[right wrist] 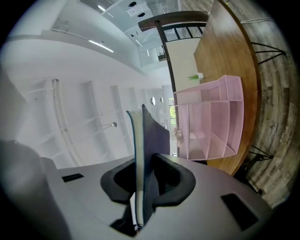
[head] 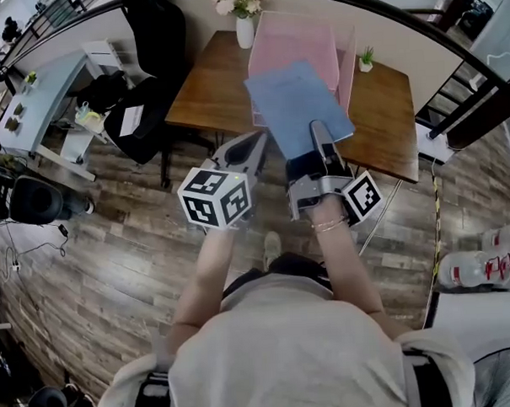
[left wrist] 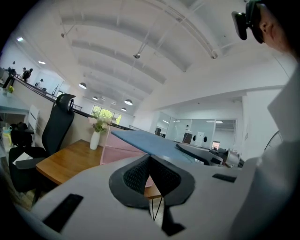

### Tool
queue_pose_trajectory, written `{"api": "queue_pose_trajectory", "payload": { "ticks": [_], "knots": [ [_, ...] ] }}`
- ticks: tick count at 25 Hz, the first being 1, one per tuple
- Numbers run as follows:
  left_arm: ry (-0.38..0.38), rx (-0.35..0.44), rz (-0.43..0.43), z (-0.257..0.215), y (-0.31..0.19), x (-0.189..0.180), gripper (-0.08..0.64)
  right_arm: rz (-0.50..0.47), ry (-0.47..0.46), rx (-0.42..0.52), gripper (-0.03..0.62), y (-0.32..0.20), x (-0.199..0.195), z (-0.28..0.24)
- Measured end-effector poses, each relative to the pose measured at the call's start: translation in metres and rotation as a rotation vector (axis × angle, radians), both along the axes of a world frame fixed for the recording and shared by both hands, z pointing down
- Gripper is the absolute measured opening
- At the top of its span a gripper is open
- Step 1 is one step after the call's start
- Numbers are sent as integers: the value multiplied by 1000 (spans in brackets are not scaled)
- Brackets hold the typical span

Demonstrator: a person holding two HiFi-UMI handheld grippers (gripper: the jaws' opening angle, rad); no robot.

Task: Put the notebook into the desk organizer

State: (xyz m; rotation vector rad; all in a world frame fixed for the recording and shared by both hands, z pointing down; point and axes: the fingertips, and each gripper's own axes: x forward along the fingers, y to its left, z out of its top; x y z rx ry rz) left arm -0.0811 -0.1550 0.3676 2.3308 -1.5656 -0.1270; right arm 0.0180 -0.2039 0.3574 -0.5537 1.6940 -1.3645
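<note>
A person carries a blue notebook (head: 297, 104) toward a pink desk organizer (head: 294, 41) standing on a wooden tabletop (head: 208, 91). The right hand-held gripper (head: 320, 149) is clamped narrowly on the notebook's near edge, with one jaw on each cover. The book sticks out ahead of the jaws with its cover facing up. The left hand-held gripper (head: 253, 152) rides just beside the right one, on its left, with its jaws together and nothing between them.

The organizer lies ahead of the right hand-held gripper, beyond the notebook's far edge, and its open compartments show in the right gripper view. Whether the book is already over it cannot be told.

The step in hand looks like the carry, with the insertion not yet begun. The next move probably calls for lining the notebook's leading edge up with one compartment and sliding it in before the jaws let go.

A vase of flowers (head: 245, 26) and a small potted plant (head: 366, 60) stand beyond the organizer.

No brand, label or writing can be read on the notebook or the organizer. The cubes on both hand-held grippers carry only black-and-white square markers.
</note>
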Motion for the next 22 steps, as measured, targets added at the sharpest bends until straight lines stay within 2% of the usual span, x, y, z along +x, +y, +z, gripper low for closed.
{"api": "queue_pose_trajectory", "payload": {
  "ticks": [10,22],
  "knots": [
    [43,22,9,-9,-81,-9,2,29,3,32,60,-76,-3,-14],
    [92,-4,43,8,-107,0,2,54,29,-17,60,-92,-1,9]
  ]
}}
